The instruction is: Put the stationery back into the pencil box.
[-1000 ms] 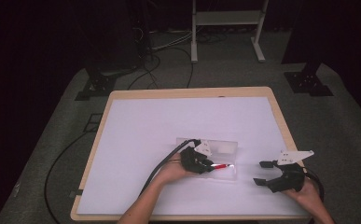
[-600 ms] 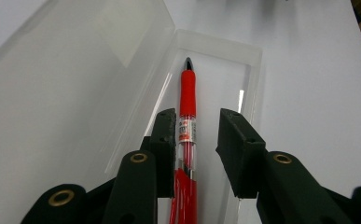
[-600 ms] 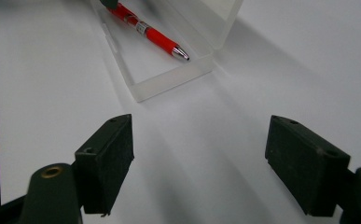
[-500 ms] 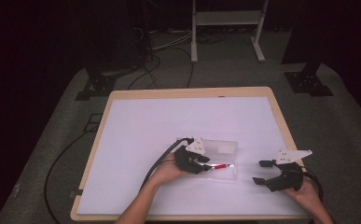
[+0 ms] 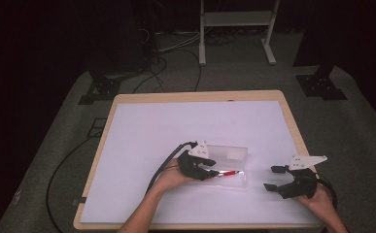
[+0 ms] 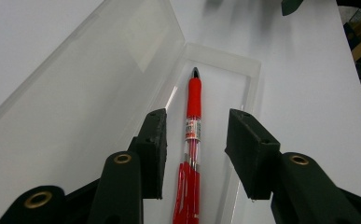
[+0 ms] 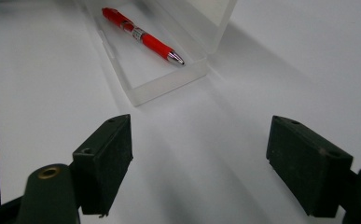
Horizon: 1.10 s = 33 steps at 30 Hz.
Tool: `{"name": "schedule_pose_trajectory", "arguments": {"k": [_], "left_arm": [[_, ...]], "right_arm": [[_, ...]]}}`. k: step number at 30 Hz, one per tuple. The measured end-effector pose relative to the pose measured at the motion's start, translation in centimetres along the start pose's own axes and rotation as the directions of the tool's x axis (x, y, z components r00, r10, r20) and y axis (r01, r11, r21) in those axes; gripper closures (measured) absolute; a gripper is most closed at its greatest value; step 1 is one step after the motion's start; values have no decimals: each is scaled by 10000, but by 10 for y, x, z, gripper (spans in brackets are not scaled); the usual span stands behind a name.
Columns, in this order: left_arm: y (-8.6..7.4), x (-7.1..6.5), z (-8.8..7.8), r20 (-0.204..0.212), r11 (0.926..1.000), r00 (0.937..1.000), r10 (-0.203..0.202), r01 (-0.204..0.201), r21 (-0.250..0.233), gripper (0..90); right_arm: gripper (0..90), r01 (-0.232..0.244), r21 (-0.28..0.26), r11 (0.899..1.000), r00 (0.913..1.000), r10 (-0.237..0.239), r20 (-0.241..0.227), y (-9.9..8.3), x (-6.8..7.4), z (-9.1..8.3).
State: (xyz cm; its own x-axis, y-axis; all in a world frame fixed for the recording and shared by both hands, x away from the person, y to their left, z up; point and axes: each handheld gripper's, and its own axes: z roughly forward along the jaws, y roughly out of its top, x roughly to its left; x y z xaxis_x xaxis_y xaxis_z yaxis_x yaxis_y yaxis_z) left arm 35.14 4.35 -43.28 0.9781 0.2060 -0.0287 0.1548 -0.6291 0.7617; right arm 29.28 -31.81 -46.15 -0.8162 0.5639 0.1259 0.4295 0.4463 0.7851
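From the high view, your left gripper (image 5: 213, 171) sits over the clear case (image 5: 229, 166) while your right gripper (image 5: 274, 177) waits just beside it, jaws wide and empty. In the left gripper view, the jaws have just been opening; the red pen (image 6: 190, 154) lies loose between them, inside the tray. In the right gripper view, the open lid (image 7: 206, 14) stands unsteady: clip it withdrawing and the case could slide.
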Motion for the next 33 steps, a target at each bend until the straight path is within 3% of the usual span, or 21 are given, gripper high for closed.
{"name": "schedule_pose_trajectory", "arguments": {"k": [33], "left_arm": [[-15, -2, -33, -425, 9983, 9984, -362, 342, -461, 415]], "right_arm": [[210, 10, 91, 10000, 10000, -10, 56, 0, 0, 2]]}}
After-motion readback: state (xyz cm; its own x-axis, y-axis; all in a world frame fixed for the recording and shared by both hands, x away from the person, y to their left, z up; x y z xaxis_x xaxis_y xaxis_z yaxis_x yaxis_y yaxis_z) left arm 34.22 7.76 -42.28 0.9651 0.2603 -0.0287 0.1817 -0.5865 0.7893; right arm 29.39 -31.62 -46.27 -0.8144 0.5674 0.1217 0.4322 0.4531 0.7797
